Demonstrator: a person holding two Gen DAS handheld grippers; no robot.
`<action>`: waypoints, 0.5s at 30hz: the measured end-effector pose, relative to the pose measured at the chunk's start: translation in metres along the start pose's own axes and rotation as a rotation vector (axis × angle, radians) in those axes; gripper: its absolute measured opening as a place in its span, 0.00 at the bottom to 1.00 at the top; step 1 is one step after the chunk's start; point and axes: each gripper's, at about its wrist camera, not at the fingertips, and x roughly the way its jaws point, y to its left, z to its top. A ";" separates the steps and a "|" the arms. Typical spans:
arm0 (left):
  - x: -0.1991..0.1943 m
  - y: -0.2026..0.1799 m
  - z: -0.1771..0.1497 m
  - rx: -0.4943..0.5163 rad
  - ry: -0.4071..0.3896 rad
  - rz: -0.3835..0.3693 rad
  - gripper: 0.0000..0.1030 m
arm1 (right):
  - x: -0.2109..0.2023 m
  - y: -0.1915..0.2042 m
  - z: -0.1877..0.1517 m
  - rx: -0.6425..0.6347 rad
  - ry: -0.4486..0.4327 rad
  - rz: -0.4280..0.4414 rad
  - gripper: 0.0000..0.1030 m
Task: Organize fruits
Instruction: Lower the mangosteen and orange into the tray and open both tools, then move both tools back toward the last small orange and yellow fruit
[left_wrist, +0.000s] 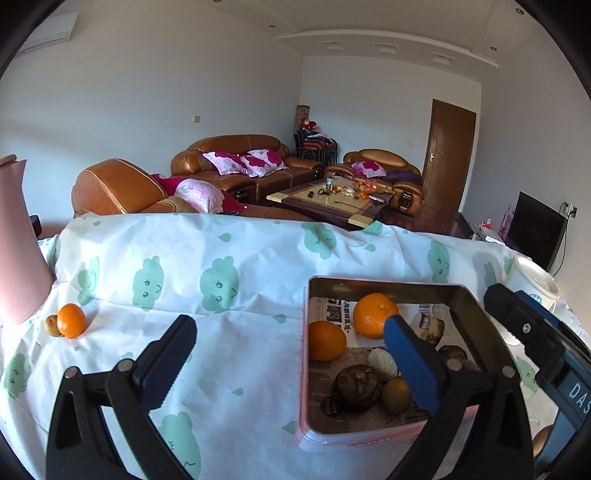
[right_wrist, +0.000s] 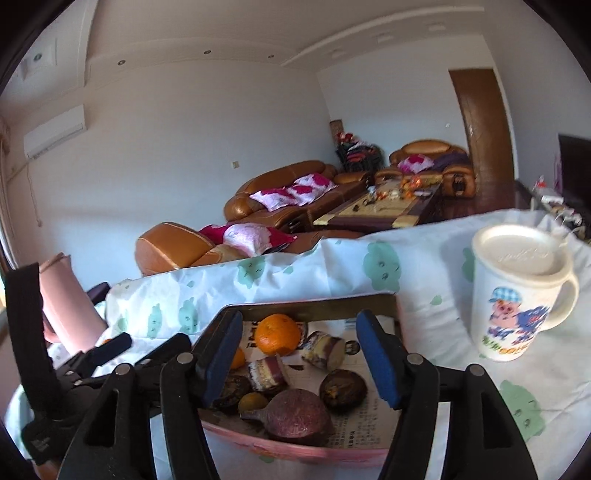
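Hovering over the tin (right_wrist: 314, 306), right gripper (right_wrist: 299, 354) has fingers apart, nothing held. Left gripper (left_wrist: 288, 350) likewise spread and empty, its right finger over the tin's near corner. Tin already holds two oranges (left_wrist: 375, 315) plus several dark fruits. One loose orange (left_wrist: 71, 320) sits far left beside the pink jug (left_wrist: 18, 251), touching a small brownish fruit (left_wrist: 51, 325). Judgement: left gripper should fetch it, straddle it squarely, close gently; round fruit rolls.

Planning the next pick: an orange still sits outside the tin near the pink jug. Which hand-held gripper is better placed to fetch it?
Left. The left hand-held gripper is open over the cloth on the loose orange's side; the right hand-held gripper hovers open over the tin, farther away.
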 end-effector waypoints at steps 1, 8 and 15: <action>-0.002 0.002 0.000 0.001 -0.010 0.017 1.00 | -0.002 0.005 -0.001 -0.026 -0.031 -0.011 0.72; -0.004 0.016 -0.006 0.045 -0.034 0.131 1.00 | -0.001 0.036 -0.009 -0.157 -0.061 -0.054 0.77; -0.005 0.039 -0.008 0.002 0.006 0.137 1.00 | -0.007 0.044 -0.012 -0.188 -0.091 -0.105 0.77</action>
